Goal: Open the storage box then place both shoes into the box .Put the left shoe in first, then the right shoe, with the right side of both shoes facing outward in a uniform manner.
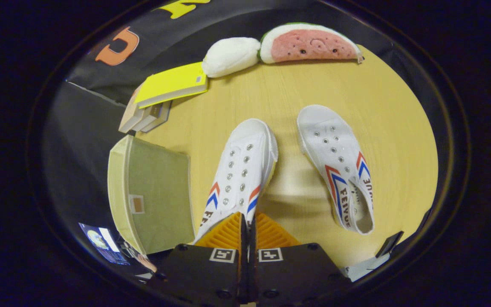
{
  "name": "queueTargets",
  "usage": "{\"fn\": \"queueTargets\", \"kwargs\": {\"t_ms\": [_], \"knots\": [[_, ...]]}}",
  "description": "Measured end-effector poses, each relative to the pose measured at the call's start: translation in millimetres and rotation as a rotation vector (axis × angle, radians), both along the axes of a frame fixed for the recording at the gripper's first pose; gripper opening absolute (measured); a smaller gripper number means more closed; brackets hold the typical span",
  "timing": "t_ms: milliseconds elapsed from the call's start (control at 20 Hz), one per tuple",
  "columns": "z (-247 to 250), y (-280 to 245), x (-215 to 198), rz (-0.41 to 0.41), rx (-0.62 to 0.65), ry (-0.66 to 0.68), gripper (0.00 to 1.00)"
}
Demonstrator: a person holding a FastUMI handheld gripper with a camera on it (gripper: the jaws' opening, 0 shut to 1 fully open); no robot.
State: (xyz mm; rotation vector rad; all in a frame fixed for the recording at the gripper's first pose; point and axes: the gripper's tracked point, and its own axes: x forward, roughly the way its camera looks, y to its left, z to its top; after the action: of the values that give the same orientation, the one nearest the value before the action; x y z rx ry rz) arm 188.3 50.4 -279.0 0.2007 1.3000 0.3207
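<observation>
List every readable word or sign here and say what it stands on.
"FEIYUE": on the side of the loose shoe, by its red and blue stripes.
"FE": cut off, on the gripped shoe, whose heel the gripper is shut on.
Storage box patch and yellow book mark: too small to read.

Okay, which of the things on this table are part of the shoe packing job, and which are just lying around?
Job: storage box, lid on; shoe held up in the gripper, its collar pinched between the fingers; second shoe on the table.

Lying about: stacked books, white plush, watermelon plush.
</observation>
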Motion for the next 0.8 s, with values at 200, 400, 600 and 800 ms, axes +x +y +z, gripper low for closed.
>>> {"fn": "queueTargets", "kwargs": {"t_ms": [200, 400, 600, 800], "knots": [[37, 22, -10, 0.000, 0.018, -0.108, 0.06], [75, 56, -22, 0.012, 0.061, -0.202, 0.06], [99, 100, -34, 0.027, 0.081, -0.266, 0.06], [102, 150, -52, 0.086, 0.068, -0.304, 0.06]]}}
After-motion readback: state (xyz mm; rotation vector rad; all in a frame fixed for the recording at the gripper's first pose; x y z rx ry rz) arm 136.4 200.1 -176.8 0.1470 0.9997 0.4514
